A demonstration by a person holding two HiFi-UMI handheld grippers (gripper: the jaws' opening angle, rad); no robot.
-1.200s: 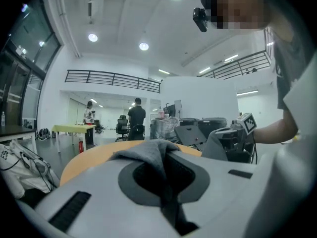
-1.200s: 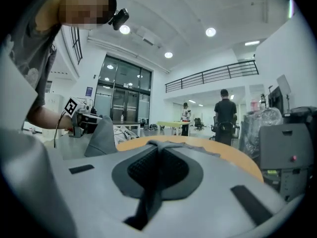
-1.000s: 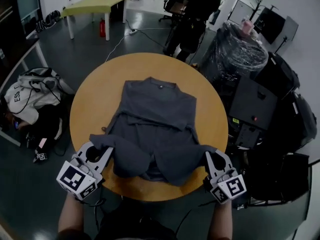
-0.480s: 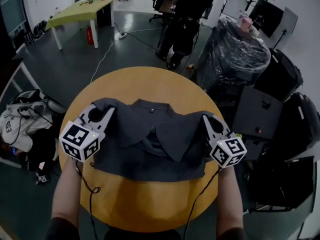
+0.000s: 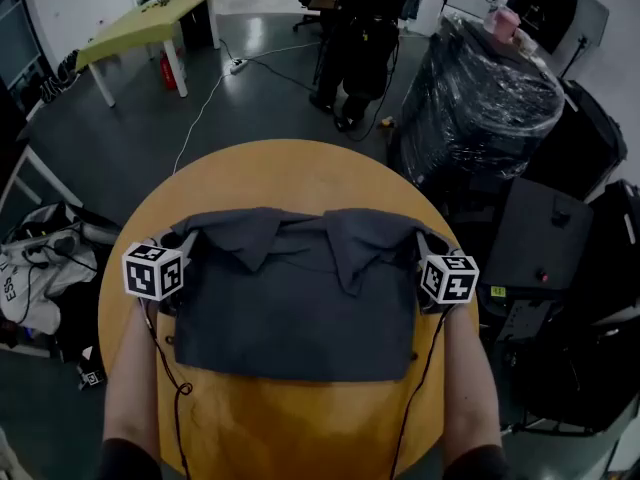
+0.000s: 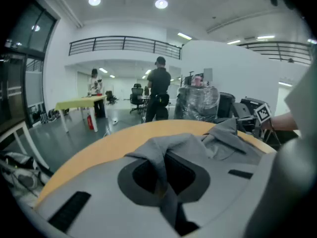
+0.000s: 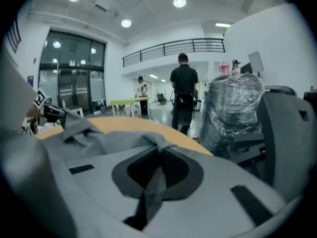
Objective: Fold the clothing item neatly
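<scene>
A dark grey shirt (image 5: 300, 313) lies folded in half on the round wooden table (image 5: 300, 168). Its carried-over edge lies along the far side in two loose flaps. My left gripper (image 5: 186, 240) is at the shirt's far left corner, shut on a fold of the cloth (image 6: 159, 155). My right gripper (image 5: 420, 240) is at the far right corner, also shut on the cloth (image 7: 159, 145). In each gripper view a strip of grey fabric runs pinched between the closed jaws, with the table rim beyond. Both marker cubes sit just off the shirt's side edges.
A person (image 5: 360, 28) stands beyond the table. A plastic-wrapped black bundle (image 5: 480, 98) and black cases (image 5: 540, 258) crowd the right side. A light bag (image 5: 35, 263) lies on the floor at left, a green table (image 5: 150, 28) at far left. Cables hang from both grippers.
Both grippers carried the shirt's near edge away from me across the table, folding it over the upper half, and have come down at the far corners. Both stayed shut on the cloth.
</scene>
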